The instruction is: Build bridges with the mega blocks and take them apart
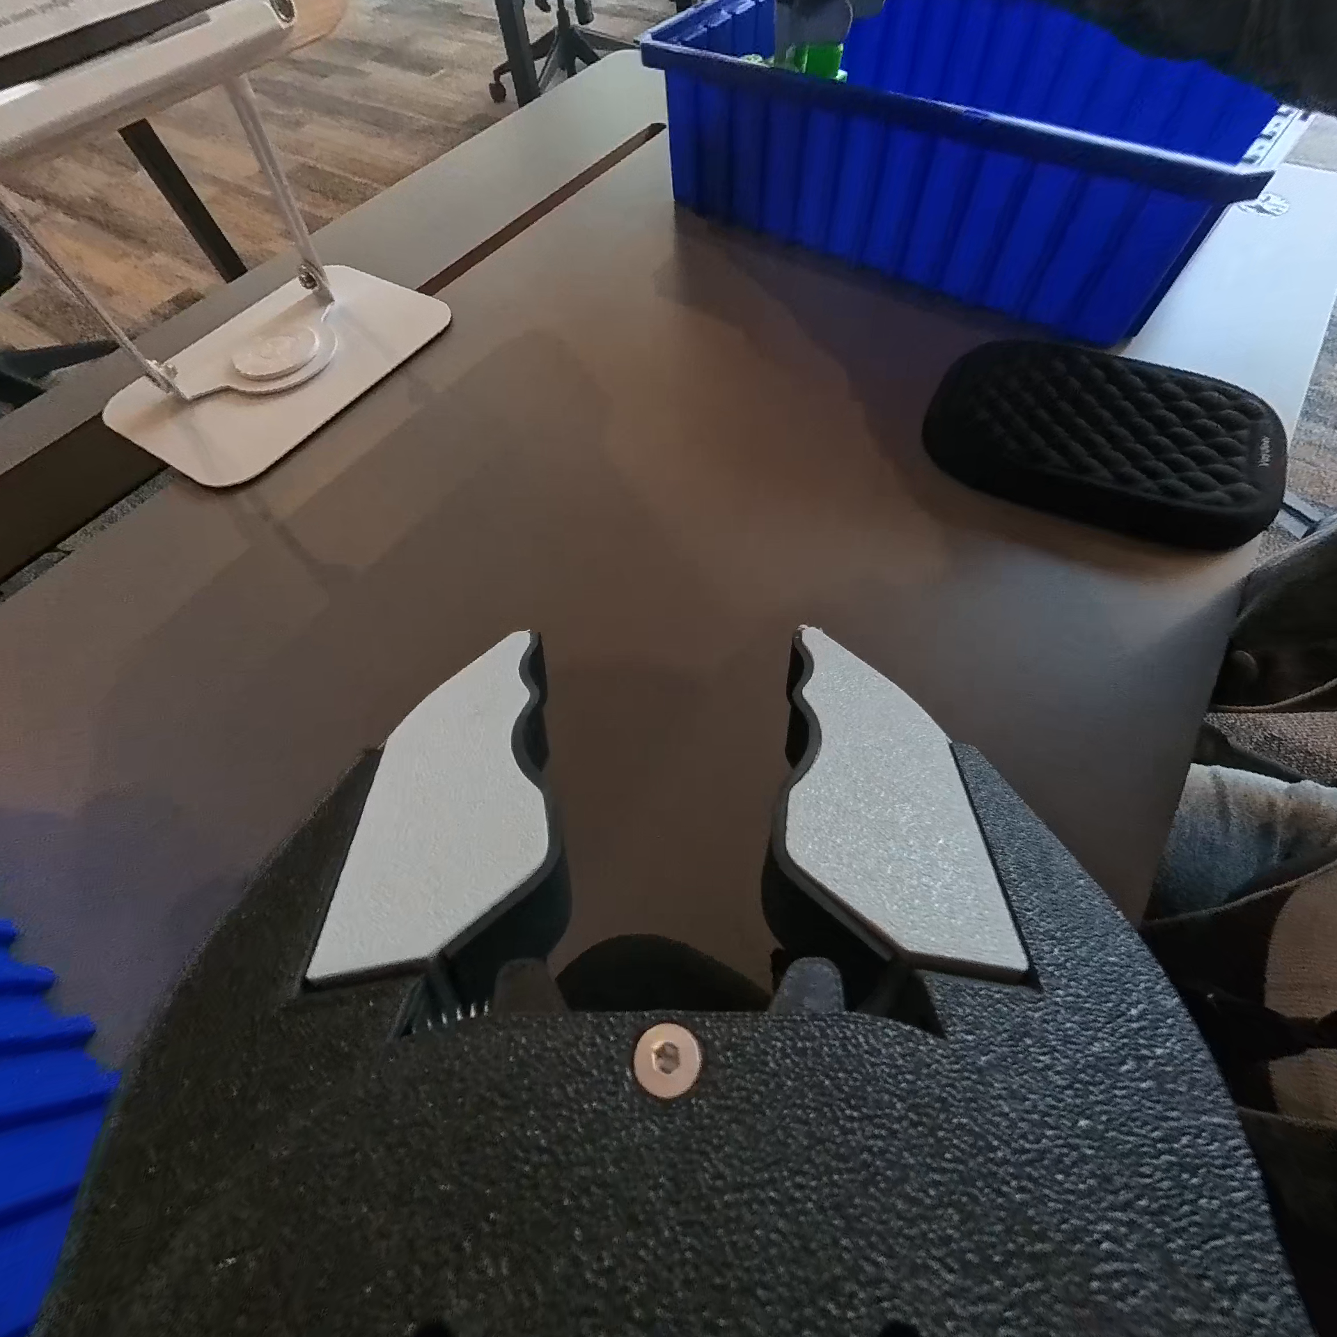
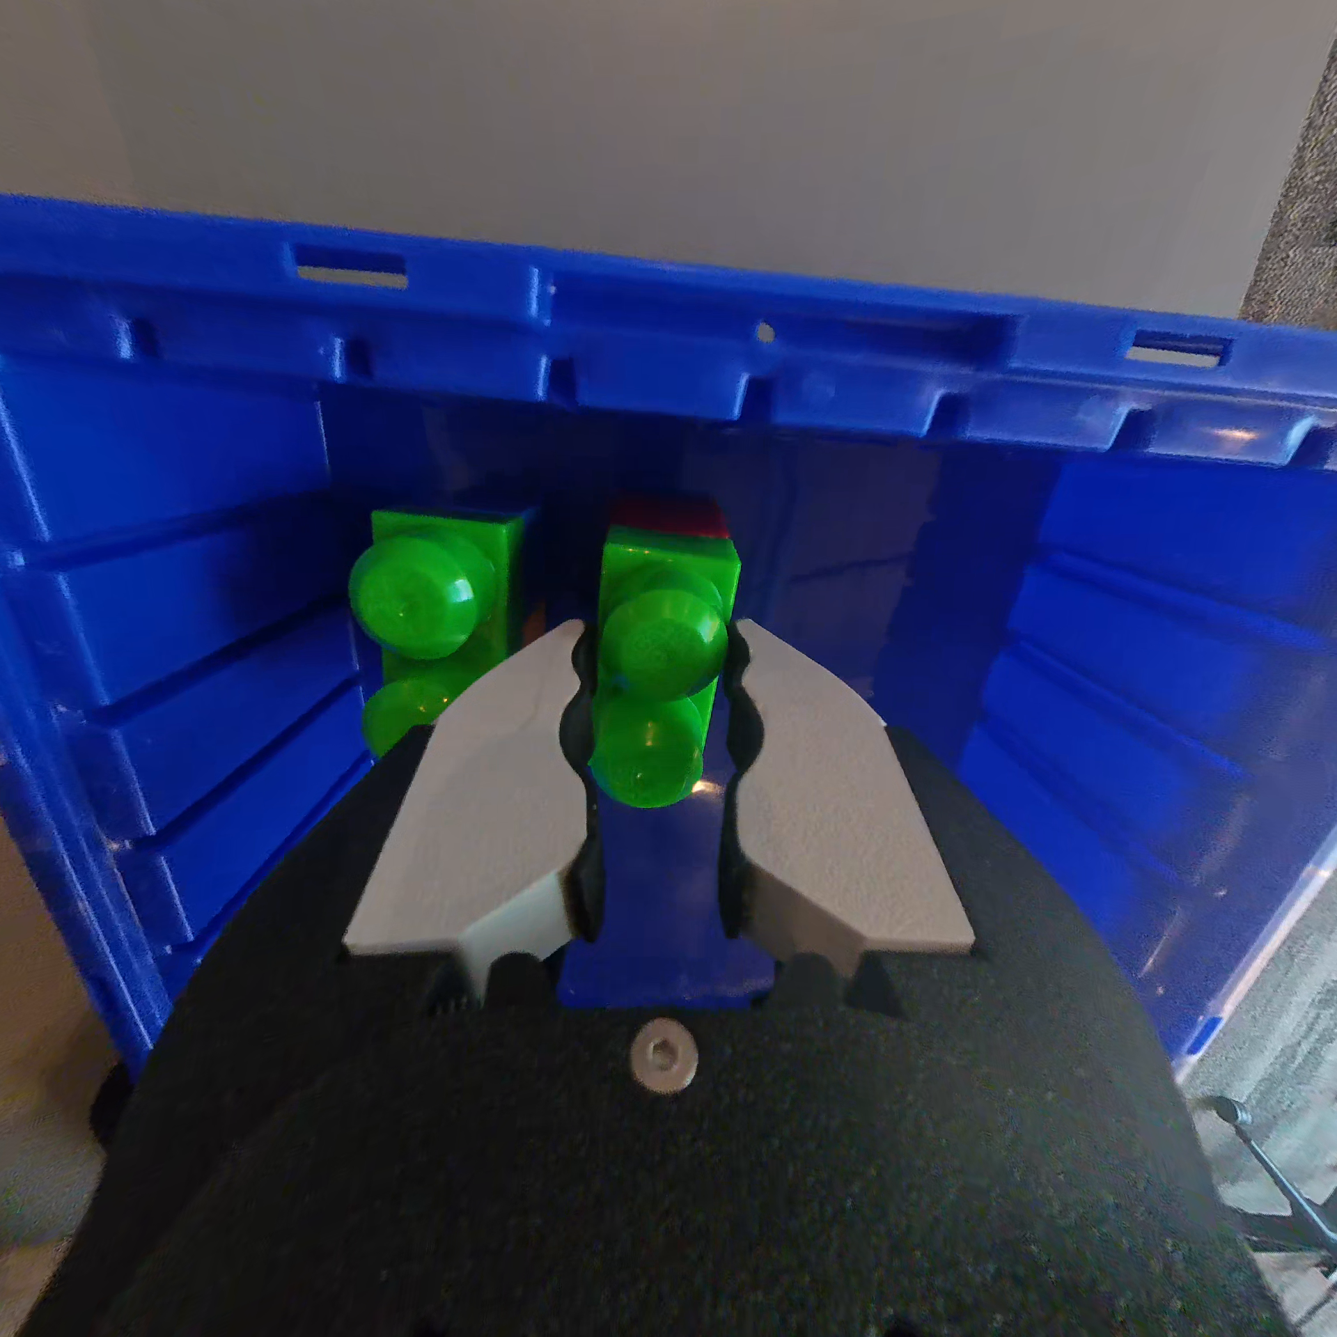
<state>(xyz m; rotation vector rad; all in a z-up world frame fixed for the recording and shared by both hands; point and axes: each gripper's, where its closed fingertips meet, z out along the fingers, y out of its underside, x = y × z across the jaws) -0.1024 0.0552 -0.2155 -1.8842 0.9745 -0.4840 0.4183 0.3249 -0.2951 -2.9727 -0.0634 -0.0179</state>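
My right gripper is inside the blue bin. Its fingers press on both sides of a green mega block whose studs face the camera. A dark red block sits right behind it. A second green block stands to its left, near the bin's wall. My left gripper is open and empty, low over the brown table. In the left wrist view the bin stands at the far right, with a green block and the other gripper showing above its rim.
A white stand with a flat base is at the table's far left. A black padded wrist rest lies in front of the bin. Another blue ribbed object shows at the lower left. A person's legs are at the right edge. Some 60 centimeters of space lies between my two pairs of fingers.
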